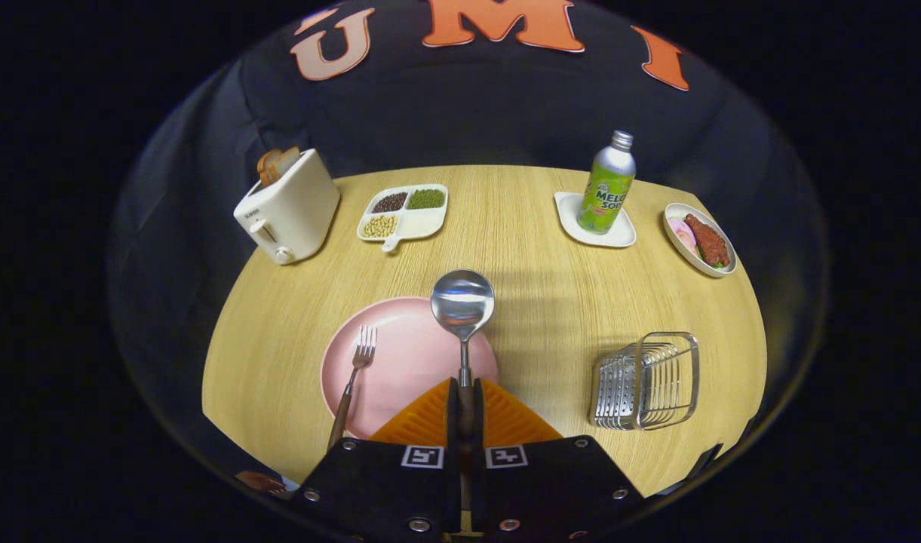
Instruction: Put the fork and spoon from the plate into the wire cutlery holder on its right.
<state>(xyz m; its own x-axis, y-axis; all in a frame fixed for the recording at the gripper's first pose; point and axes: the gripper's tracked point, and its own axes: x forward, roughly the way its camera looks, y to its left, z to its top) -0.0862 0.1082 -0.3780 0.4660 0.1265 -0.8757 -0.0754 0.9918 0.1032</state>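
The claw [465, 403] is clamped on the spoon [462, 302] handle; next it must carry the spoon right to the wire cutlery holder [646, 381].

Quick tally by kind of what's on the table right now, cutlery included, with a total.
Cutlery: 2, spoon clamped in the gripper, fork on the pink plate
Dishes: 4, pink plate, divided tray, coaster dish, food bowl
Wire cutlery holder: 1
Toaster: 1
Soda bottle: 1
Total: 9
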